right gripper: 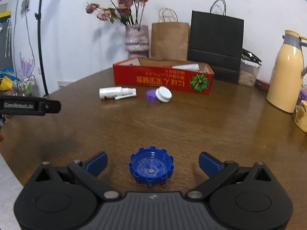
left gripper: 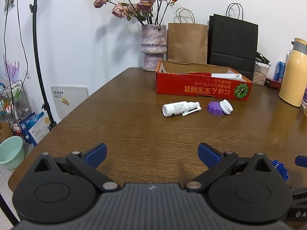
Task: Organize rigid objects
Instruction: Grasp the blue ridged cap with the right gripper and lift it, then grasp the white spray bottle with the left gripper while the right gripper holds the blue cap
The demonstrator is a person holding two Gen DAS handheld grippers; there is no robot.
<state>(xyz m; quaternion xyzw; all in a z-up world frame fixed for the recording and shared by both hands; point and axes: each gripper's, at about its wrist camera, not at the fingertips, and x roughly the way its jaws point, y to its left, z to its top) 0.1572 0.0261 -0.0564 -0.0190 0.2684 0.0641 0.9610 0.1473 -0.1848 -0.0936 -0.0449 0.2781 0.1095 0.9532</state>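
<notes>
A blue ridged cap (right gripper: 151, 166) lies open side up on the wooden table (right gripper: 191, 130), between the fingers of my right gripper (right gripper: 152, 159). The jaws stand wide and the pads do not touch it. The same blue cap (left gripper: 279, 169) peeks out at the right edge of the left wrist view. My left gripper (left gripper: 151, 151) is open over bare wood with nothing between its fingers. Farther back lie a white spray bottle (left gripper: 178, 108) on its side, a purple cap (left gripper: 214, 107) and a white cap (left gripper: 226, 106) leaning on it. Behind them stands an open red cardboard box (left gripper: 191, 88) holding a white-handled tool (left gripper: 224, 76).
Along the wall stand a vase of dried roses (left gripper: 153, 48), a brown paper bag (left gripper: 187, 42) and a black paper bag (left gripper: 233, 42). A yellow thermos (right gripper: 287, 71), a jar of oats (right gripper: 248, 71) and a mug (right gripper: 302, 115) crowd the right side. A green bucket (left gripper: 11, 151) sits on the floor, left.
</notes>
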